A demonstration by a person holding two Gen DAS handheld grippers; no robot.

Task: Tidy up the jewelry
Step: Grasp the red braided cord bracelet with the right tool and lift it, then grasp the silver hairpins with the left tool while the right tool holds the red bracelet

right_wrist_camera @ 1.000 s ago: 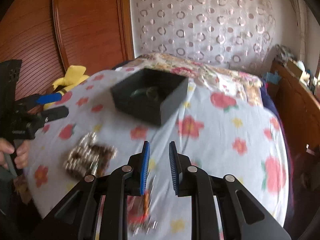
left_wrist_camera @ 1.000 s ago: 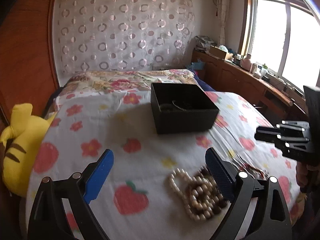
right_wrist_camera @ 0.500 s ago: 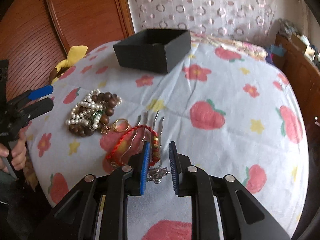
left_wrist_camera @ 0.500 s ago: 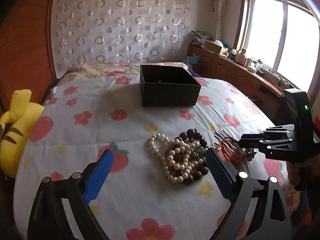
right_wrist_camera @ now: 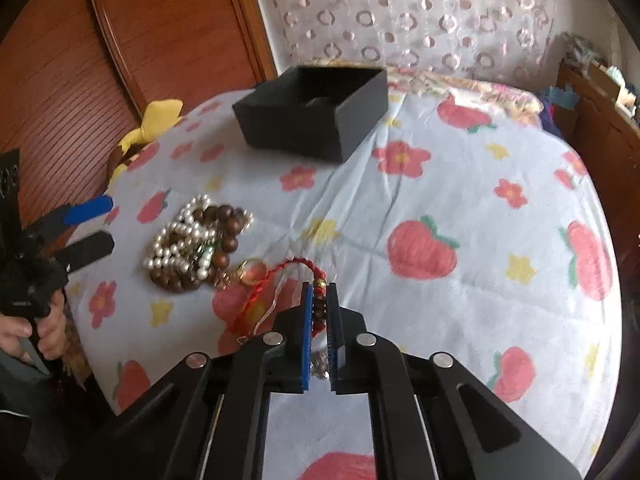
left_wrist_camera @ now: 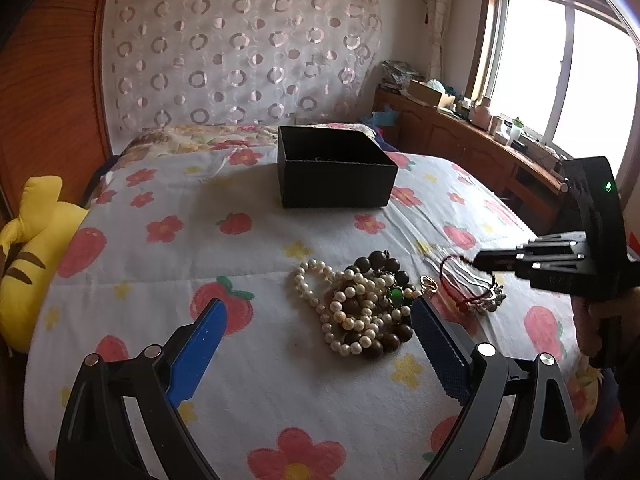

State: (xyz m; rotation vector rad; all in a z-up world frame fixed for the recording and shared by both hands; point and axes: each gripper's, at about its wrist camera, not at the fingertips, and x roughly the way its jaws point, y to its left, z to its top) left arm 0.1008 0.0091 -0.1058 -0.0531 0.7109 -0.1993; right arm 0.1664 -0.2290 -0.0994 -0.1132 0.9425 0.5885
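A pile of pearl and brown bead strings (left_wrist_camera: 362, 300) (right_wrist_camera: 196, 246) lies on the flowered bedspread. Beside it lie a gold ring (left_wrist_camera: 428, 282) (right_wrist_camera: 253, 271) and a red braided bracelet (left_wrist_camera: 466, 284) (right_wrist_camera: 280, 276). My right gripper (right_wrist_camera: 319, 292) (left_wrist_camera: 482, 258) is shut on the red bracelet's beaded part. My left gripper (left_wrist_camera: 316, 320) (right_wrist_camera: 90, 226) is open and empty, hovering just short of the bead pile. An open black box (left_wrist_camera: 334, 172) (right_wrist_camera: 316, 114) stands farther back on the bed; something small lies inside.
A yellow plush toy (left_wrist_camera: 28, 256) lies at the bed's left edge against the wooden headboard (right_wrist_camera: 80, 60). A wooden sideboard (left_wrist_camera: 472, 148) with clutter runs under the window on the right. A patterned curtain (left_wrist_camera: 240, 52) hangs behind the bed.
Both grippers dropped toward the jewelry. The right gripper closed from a narrow gap onto the red bracelet. The left gripper stayed open.
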